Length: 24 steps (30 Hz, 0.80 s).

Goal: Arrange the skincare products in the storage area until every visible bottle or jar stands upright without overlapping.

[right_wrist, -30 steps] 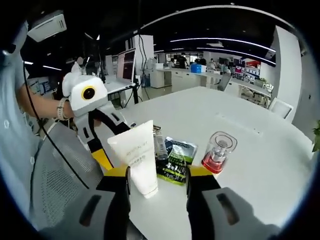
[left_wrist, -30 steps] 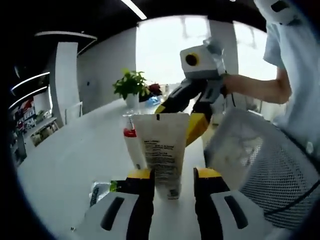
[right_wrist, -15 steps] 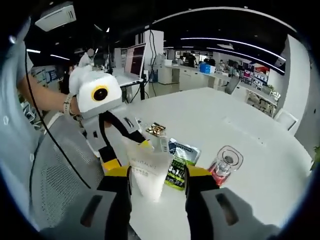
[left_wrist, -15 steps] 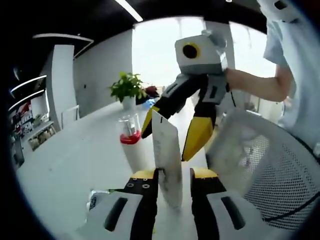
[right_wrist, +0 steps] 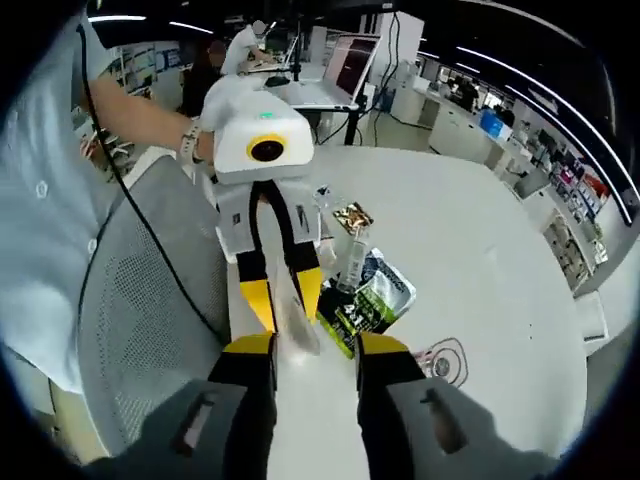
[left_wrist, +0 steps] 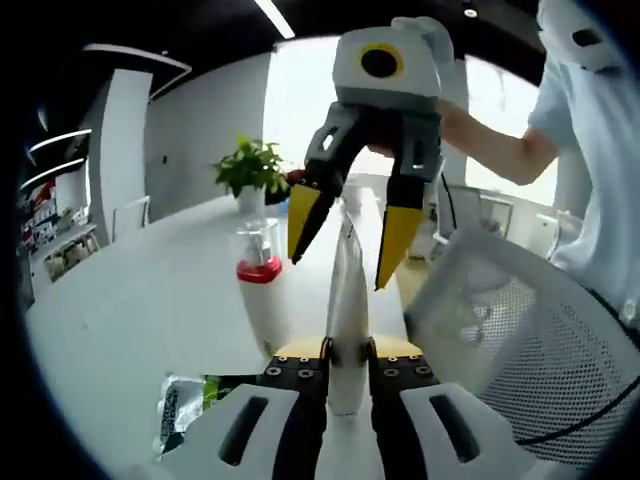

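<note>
My left gripper [left_wrist: 345, 352] is shut on a white tube [left_wrist: 345, 300] that stands upright and edge-on between its jaws. The right gripper [left_wrist: 345, 235] hangs above, open, its yellow fingers [left_wrist: 300, 215] spread on either side of the tube's top without touching it. In the right gripper view my right gripper [right_wrist: 312, 345] looks down on the left gripper [right_wrist: 285, 295] and the tube [right_wrist: 297, 325] on the white table [right_wrist: 480, 260]. A clear bottle with a red band [left_wrist: 258, 258] stands left of the tube; the same bottle [right_wrist: 440, 360] appears from above.
A green and black sachet [left_wrist: 190, 400] lies flat on the table, also seen as the sachet [right_wrist: 372, 298]. A small clear vial [right_wrist: 355, 262] and a gold-patterned item [right_wrist: 352, 217] lie beyond it. A grey mesh chair back [left_wrist: 510, 340] stands close by. A potted plant [left_wrist: 250, 170] is far off.
My left jaws have gone from open around the tube to shut on it, and the tube now shows edge-on. The right gripper has risen above the tube, looking down.
</note>
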### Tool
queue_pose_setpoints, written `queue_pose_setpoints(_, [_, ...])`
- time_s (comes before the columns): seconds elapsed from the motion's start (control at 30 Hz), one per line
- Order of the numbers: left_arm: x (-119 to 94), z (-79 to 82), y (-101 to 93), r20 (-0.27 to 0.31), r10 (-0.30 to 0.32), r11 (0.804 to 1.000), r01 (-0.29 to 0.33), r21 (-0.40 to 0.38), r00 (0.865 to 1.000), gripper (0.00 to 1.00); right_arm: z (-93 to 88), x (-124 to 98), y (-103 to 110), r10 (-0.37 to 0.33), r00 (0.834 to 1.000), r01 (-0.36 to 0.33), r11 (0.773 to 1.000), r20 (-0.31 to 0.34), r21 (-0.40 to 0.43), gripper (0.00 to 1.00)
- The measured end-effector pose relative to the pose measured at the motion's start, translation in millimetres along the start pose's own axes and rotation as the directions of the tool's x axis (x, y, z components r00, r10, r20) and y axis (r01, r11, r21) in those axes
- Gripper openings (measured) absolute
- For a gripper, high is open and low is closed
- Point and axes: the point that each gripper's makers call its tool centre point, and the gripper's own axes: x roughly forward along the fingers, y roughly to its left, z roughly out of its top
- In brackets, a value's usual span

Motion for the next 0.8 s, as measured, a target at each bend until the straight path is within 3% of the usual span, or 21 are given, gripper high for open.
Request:
queue_pose_setpoints(0.1, [-0.3,-0.4,-0.5,-0.002,-0.015,1.000,0.015,0.007,1.000,0.10,2.2,4.6,-1.0,0.057,0.997,-0.059,0.998,-0.047,-0.038,0.22])
queue_pose_setpoints(0.23, [0.3,0.2,1.3,0.007,0.004,1.000,-0.004,0.005,1.000,0.12,1.0,13.3,5.2,0.139,0.978,-0.158,0.980,-0.156,-0.121,0.24])
queue_pose_setpoints(0.33, [2.6,-2.1,0.4,0.010,0.023,0.999,-0.023,0.027,1.000,0.13,-0.7,19.5,6.6,0.162,0.966,-0.192,0.972,-0.203,-0.136,0.14])
queue_pose_setpoints(0.43, [6.9,-17.3,-2.2,-0.046,0.026,0.999,-0.024,0.041,0.999,0.16,-2.7,22.1,14.8,0.209,0.946,-0.250,0.957,-0.249,-0.145,0.10])
queue_pose_setpoints(0.53, [9.8,-26.0,-5.2,-0.069,0.017,0.999,-0.014,0.034,0.997,0.22,-2.0,21.6,13.6,0.208,0.939,-0.260,0.951,-0.275,-0.165,0.09])
queue_pose_setpoints(0.67, [9.9,-33.2,10.3,-0.100,0.094,0.994,-0.088,0.062,0.991,0.17,-1.7,23.2,4.0,0.212,0.934,-0.260,0.956,-0.287,-0.140,0.07])
queue_pose_setpoints(0.7, [11.6,-32.5,7.5,-0.096,0.074,0.996,-0.069,0.054,0.993,0.16,-1.8,23.4,2.3,0.210,0.934,-0.259,0.955,-0.289,-0.142,0.07])
queue_pose_setpoints(0.8, [12.3,-31.8,17.5,-0.105,0.095,0.994,-0.089,0.066,0.990,0.15,-1.4,25.0,-4.5,0.206,0.930,-0.259,0.954,-0.303,-0.149,0.07])
